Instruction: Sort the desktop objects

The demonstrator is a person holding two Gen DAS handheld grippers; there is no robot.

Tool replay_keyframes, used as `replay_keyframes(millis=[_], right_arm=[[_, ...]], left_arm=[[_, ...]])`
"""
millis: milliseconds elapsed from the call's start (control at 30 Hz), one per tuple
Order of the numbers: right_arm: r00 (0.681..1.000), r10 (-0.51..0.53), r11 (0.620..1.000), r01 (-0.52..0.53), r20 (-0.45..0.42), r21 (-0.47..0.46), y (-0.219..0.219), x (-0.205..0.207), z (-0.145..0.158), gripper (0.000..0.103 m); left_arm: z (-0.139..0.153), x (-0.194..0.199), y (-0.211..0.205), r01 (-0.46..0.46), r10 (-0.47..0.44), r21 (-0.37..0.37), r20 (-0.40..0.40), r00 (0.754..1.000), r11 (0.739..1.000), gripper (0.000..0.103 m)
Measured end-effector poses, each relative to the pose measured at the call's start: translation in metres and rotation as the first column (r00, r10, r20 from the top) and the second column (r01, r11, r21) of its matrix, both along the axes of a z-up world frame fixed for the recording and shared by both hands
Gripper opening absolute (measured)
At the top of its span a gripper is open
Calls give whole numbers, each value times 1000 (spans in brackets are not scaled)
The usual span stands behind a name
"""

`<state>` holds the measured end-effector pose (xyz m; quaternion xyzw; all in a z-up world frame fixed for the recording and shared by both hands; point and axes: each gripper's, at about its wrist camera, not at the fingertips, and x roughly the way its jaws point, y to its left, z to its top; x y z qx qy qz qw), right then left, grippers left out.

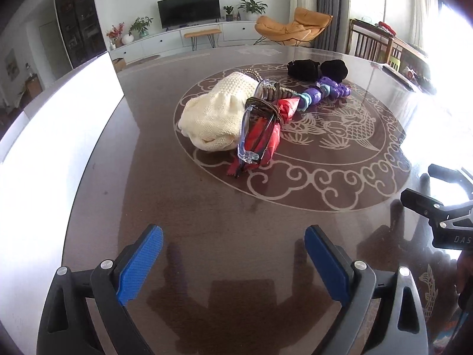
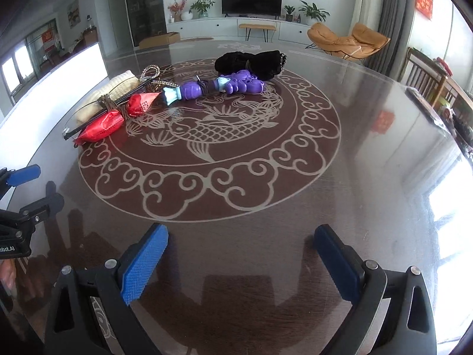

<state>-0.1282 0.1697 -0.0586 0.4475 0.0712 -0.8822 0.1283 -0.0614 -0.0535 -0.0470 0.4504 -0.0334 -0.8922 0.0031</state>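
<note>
Your left tongs spread wide, nothing between pads, hovering over bare dark worktop. Your right tongs likewise spread, empty, just beside left ones. Clutter sits ahead on fish medallion: cream knit cloth, glasses lying across red packet, bead chain, purple toy, black pouch farthest back. All well apart from both tongs.

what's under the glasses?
The glasses lie across a red packet, with brown cord wound round both. The cream knit cloth lies right beside them. What the packet itself covers cannot be seen.
</note>
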Motion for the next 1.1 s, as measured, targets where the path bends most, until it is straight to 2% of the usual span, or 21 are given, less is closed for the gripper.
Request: replay_keyframes(millis=[33, 100, 1100], right_arm=[[1000, -8, 1000, 8, -1, 4, -3, -1, 1, 100], [1000, -18, 1000, 18, 7, 5, -5, -4, -1, 103], [1000, -21, 1000, 20, 8, 4, -8, -6, -3, 103]], left_arm=[[-3, -4, -2, 0, 0, 1, 9, 1000, 1000, 101], [-7, -8, -10, -18, 17, 62, 6, 1000, 998, 102], [-11, -4, -15, -36, 36, 59, 12, 999, 998, 103]])
